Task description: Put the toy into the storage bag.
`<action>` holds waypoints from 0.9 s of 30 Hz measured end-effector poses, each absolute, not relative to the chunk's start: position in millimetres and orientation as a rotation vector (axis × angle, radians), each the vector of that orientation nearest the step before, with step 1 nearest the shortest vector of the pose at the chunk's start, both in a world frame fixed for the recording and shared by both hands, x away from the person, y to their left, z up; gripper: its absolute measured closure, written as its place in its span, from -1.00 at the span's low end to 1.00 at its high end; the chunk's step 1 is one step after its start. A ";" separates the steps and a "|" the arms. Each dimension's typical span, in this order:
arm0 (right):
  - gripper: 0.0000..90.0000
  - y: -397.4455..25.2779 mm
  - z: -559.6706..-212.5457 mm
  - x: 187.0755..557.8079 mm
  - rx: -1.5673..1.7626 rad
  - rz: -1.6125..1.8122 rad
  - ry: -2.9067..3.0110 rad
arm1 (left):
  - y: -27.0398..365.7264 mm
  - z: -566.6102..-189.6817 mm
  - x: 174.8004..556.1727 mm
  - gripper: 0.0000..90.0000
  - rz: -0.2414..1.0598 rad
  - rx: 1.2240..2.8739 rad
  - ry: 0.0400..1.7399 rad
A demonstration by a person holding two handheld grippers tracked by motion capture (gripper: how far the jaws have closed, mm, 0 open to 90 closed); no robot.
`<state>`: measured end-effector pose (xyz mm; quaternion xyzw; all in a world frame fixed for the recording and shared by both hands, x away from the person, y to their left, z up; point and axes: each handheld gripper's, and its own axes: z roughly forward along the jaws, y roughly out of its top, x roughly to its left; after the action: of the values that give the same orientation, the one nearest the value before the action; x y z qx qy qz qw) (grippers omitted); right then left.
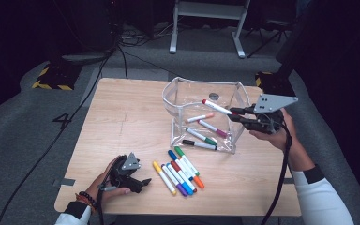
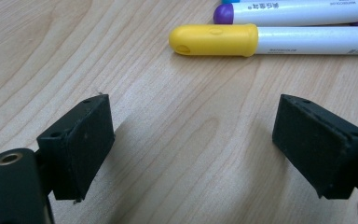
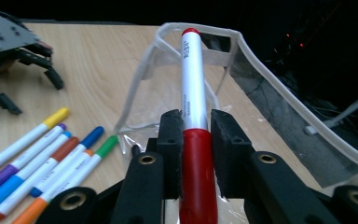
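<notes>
Black tongs with grey three-cornered plates, trailing cables, white sleeves (dark cuffs)

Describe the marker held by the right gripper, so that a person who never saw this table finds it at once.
Find the clear plastic pouch standing open at the far right of the wooden table. Over its rim, the right gripper grips a white marker. Its red cap and red end set it apart, and it alone is lifted; the others lie in the pouch or on the table.
</notes>
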<state>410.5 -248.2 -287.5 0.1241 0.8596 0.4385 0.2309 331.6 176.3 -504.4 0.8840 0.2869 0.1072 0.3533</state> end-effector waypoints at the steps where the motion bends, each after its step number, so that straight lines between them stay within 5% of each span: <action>1: 0.66 -248.4 -287.4 414.0 0.352 1.200 2.363 | 176.3 -504.4 331.6 -0.71 0.277 2.286 0.742; 27: 0.66 -227.4 -317.8 512.1 0.576 0.924 2.540 | 176.3 -504.4 331.5 -0.71 0.277 2.286 0.742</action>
<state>512.1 -227.4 -317.8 0.2046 0.9027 0.3286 0.1880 331.5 176.3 -504.4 0.8840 0.2868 0.1073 0.3533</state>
